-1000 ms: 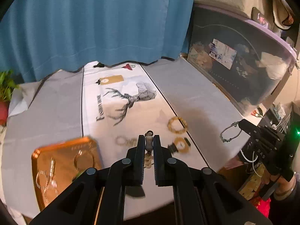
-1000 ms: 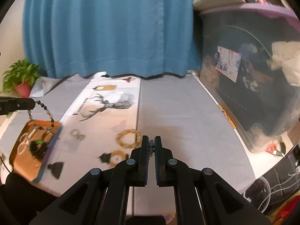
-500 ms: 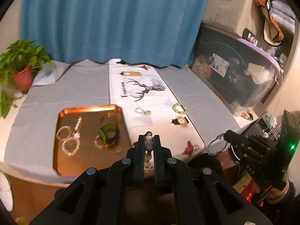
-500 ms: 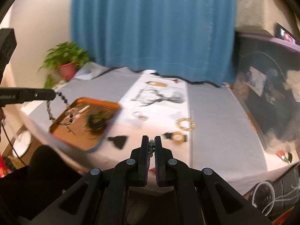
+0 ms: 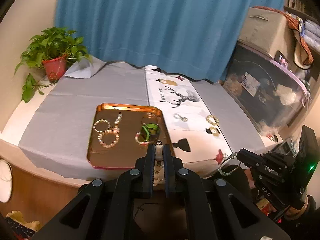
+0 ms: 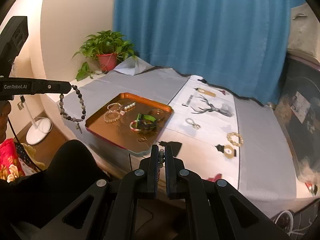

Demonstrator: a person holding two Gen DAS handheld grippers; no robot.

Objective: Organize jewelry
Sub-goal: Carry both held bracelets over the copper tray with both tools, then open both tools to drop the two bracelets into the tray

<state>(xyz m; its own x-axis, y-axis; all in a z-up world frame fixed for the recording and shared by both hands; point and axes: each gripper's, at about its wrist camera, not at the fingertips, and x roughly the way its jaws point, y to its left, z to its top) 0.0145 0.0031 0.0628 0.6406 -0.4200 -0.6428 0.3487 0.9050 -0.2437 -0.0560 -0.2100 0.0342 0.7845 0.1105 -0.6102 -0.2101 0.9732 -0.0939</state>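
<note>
Grey beaded bracelet (image 6: 73,108) dangles from the left gripper (image 5: 159,154), jaws clenched on it; right gripper (image 6: 161,156) pinches a greenish bead strand (image 5: 227,165) too.

Orange tray (image 5: 128,106), teal-blue curtain (image 5: 152,24), grey tablecloth (image 5: 84,100), white runner with black deer print (image 5: 180,98), red plant pot (image 5: 54,68)

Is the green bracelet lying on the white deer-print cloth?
No, the green bracelet lies inside the orange tray, left of the white deer-print cloth.
</note>
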